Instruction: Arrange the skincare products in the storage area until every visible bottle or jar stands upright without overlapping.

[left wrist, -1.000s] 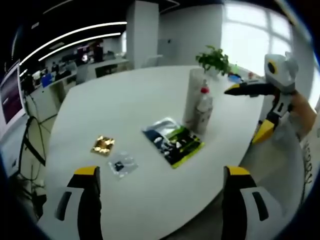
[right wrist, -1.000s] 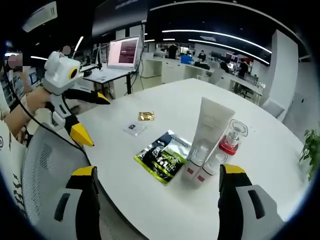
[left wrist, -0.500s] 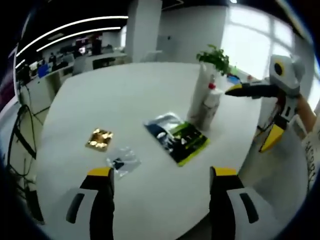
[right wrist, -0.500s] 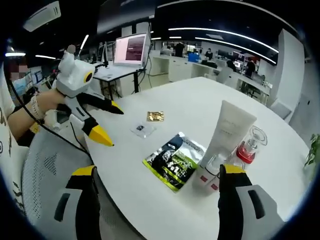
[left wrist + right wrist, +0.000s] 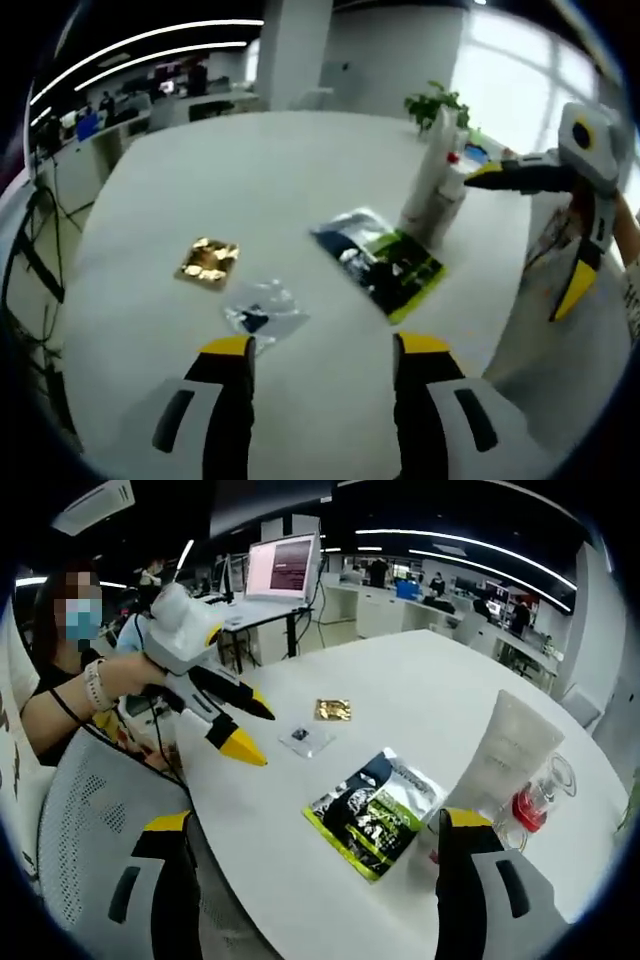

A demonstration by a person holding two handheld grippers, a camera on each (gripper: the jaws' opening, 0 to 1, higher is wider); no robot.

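White and glossy, the round table (image 5: 300, 180) carries a cluster of skincare products near one edge: a tall white squeeze tube (image 5: 505, 750) standing upright on its cap, touching a clear bottle with a red collar (image 5: 535, 800) just beside it, plus small clear caps at their base that are hard to make out. In the left gripper view the same tube (image 5: 428, 170) and bottle (image 5: 450, 190) stand at the far right of the table, in front of a green potted plant (image 5: 436, 102).

A flat green and black foil sachet (image 5: 373, 811) lies near the tube, apart from it. Farther along lie a small clear plastic packet (image 5: 262, 316) and a small gold foil packet (image 5: 208, 262).

The left gripper (image 5: 320, 352) hovers above the table near the clear packet, its 2 jaws parted and holding nothing. The right gripper (image 5: 312, 832) hangs at the table edge, jaws spread wide and empty, above a grey mesh chair back (image 5: 100, 830).
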